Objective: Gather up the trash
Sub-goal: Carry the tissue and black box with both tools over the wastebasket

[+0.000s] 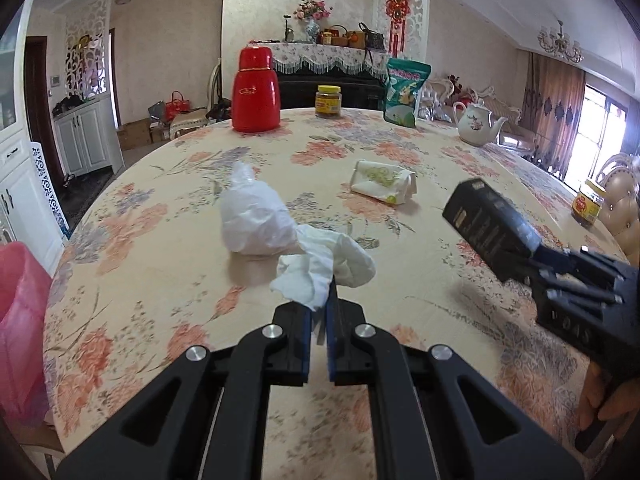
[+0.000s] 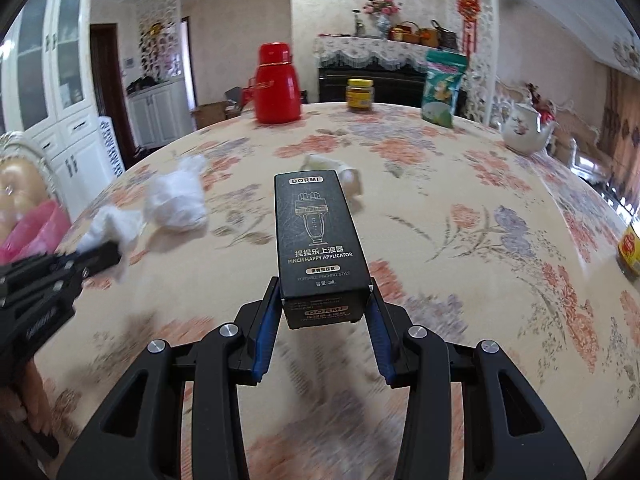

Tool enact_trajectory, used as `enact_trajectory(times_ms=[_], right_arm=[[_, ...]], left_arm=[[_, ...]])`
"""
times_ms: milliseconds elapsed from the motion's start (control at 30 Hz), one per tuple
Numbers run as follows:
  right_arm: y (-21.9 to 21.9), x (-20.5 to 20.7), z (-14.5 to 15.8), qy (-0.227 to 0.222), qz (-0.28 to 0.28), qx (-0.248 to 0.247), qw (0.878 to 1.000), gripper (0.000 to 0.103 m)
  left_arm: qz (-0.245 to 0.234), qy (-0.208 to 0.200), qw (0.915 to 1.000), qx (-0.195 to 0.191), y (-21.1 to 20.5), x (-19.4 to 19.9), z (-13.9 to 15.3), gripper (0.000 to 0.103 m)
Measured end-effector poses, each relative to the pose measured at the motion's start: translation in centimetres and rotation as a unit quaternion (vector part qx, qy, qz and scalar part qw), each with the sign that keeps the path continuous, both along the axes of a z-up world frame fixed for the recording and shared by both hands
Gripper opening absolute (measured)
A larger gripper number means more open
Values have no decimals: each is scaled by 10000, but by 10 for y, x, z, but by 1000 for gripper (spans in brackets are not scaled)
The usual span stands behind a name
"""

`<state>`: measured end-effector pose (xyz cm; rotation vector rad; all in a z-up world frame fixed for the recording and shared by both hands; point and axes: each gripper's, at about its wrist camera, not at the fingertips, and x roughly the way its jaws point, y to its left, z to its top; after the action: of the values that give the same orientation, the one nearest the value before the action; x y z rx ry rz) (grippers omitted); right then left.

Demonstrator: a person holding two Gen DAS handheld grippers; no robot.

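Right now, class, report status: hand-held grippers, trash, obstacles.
Left hand-held gripper shut on crumpled tissue. Right hand-held gripper shut on black DORMI box. White plastic bag remains. Nothing blocking.

Round table (image 1: 400,320) under a cream cloth with pink and purple flowers. Red thermos (image 1: 256,90) standing upright near the far edge. Just right of the thermos, a yellow-lidded jar (image 1: 328,101), then a green snack bag (image 1: 406,93) upright beyond that. Further right of the thermos, a white floral teapot (image 1: 477,124). Well nearer than the thermos, a crumpled white plastic bag (image 1: 256,216) lying flat, with a folded tissue pack (image 1: 383,181) to its right. Way off right of the thermos, by the table's edge, another jar (image 1: 588,204) with a red label.
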<state>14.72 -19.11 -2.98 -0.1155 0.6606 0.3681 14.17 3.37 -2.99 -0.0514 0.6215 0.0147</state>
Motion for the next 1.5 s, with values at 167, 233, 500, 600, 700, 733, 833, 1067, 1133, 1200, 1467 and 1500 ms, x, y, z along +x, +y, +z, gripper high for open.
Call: enact_trajectory(times_ms=[167,233,500,600,700,733,833,1067,1133,1200,1467,1500], right_arm=[[18,-27,4,-57,269,-35,9996,40],[27,-36,6,-125,357,-52,9993,40],[77,-53,8,-94,853,18,9963,40],[106,-59,9,-113,1130,-51,9935,40],[130,-63,11,-116,1367,-63,9905,40],[139,-64,12,-137,1447,-73,9893,40],[162,-68,16,-155,1668,-55,9858,40],[227,-79,31,-245,2357,71,9715,40],[251,-83,39,-260,2642,163,9640,40],[269,-86,45,-294,2842,210,9581,40],[363,-88,50,-192,3696,356,9283,41],[374,-87,50,-162,3764,355,9256,41]], left_arm=[[99,-228,9997,57,15,-22,9,6],[156,-298,9994,76,22,-32,10,6],[511,-430,9978,-36,69,-68,13,6],[626,-432,9971,-39,86,-80,11,6],[791,-430,9959,-75,104,-93,8,6],[834,-430,9956,-86,110,-96,7,6],[1037,-452,9935,-74,130,-113,5,6],[1548,-525,9865,-90,181,-139,11,6],[1754,-622,9825,-50,199,-150,19,6],[1936,-660,9789,41,214,-155,23,6],[2473,-500,9676,75,308,-169,29,6],[2554,-469,9657,55,320,-169,27,6]])
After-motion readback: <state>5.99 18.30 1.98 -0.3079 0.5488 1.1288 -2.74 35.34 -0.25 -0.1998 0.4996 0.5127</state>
